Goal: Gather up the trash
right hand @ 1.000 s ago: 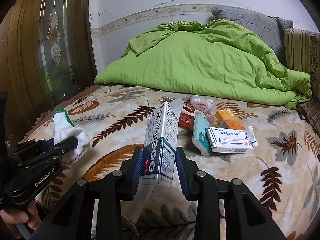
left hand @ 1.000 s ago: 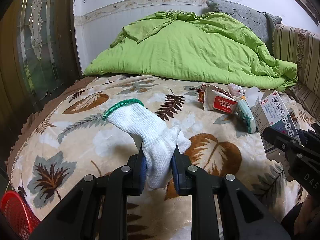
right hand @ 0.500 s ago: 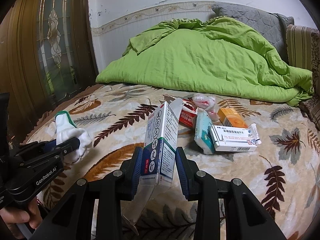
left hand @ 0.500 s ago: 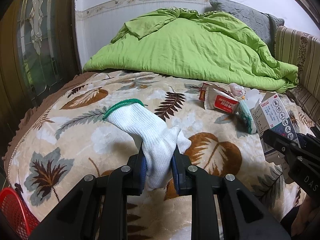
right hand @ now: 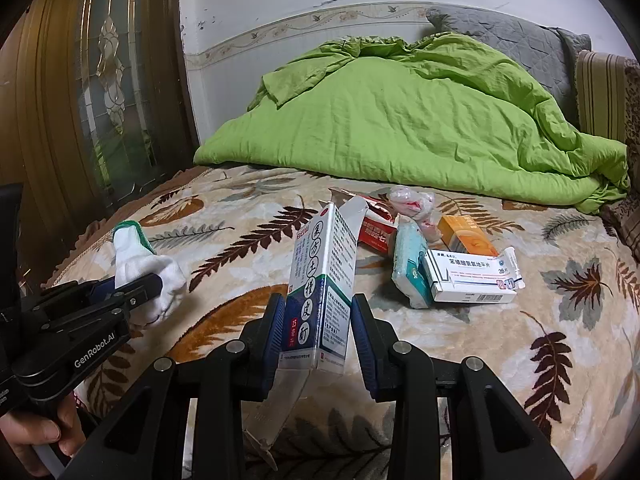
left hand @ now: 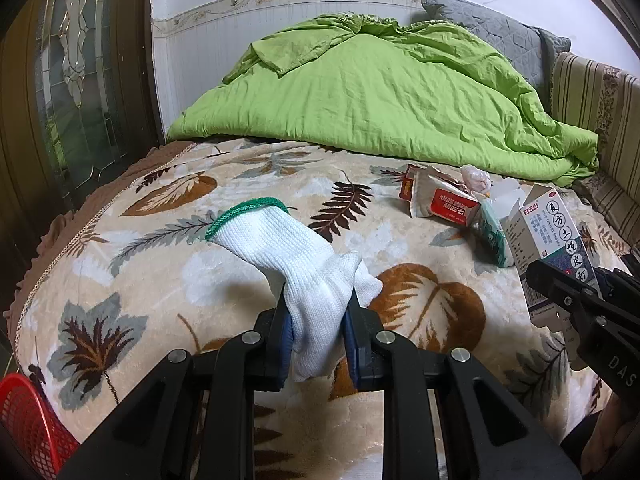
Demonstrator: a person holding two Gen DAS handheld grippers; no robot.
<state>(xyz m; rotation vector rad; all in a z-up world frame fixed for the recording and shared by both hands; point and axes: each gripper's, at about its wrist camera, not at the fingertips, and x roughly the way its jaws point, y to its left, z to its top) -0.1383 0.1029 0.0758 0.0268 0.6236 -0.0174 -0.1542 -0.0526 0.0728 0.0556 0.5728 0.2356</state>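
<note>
A white glove (left hand: 308,276) is clamped in the left gripper (left hand: 318,344) and a medicine box (right hand: 320,292) in the right gripper (right hand: 314,340), both lifted off the blanket (right hand: 520,340), presumably for carrying to the red basket (left hand: 28,428).

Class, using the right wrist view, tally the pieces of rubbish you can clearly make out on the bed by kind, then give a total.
cardboard boxes: 4 (tall box, red box, orange box, white box)
white glove: 1
tissue pack: 1
crumpled plastic wrapper: 1
total: 7; the pile may hide more.
</note>
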